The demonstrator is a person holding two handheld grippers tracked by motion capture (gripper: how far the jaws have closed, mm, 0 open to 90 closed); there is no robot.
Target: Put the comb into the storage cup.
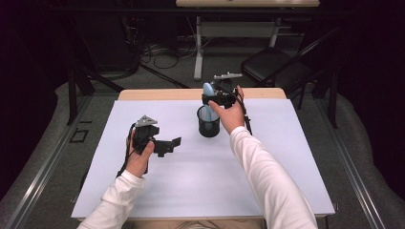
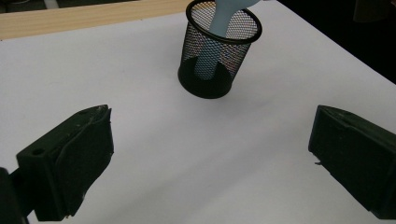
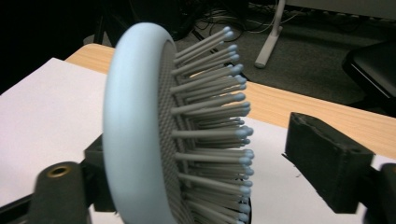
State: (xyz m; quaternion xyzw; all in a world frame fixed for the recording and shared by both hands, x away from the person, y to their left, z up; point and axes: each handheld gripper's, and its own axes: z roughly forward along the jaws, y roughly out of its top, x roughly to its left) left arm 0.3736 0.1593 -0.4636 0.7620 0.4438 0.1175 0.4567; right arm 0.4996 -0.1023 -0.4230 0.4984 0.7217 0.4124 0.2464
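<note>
Two grippers are working over the white table. The right gripper is hovering at the far side, right above the cup, with the person's right hand wrapped round its body. Its jaws are standing apart around the head of the brush: in the right gripper view the pale blue back of the brush is lying close against the left jaw, while the bristle tips are ending short of the right jaw, with a clear gap of table showing between. Whether the left pad is touching the brush I cannot tell, but the pair is not pinching it.

The brush is standing handle-down in the black mesh cup, its head sticking up above the rim. In the left gripper view its blue handle is showing through the mesh of the cup and leaning toward the far side of the rim.

The left gripper is hanging over the near-left part of the table, well apart from the cup, held by the left hand. Its jaws are spread wide with nothing between them but bare white surface, and they are pointing toward the cup.

A wooden strip is edging the table's far side.
</note>
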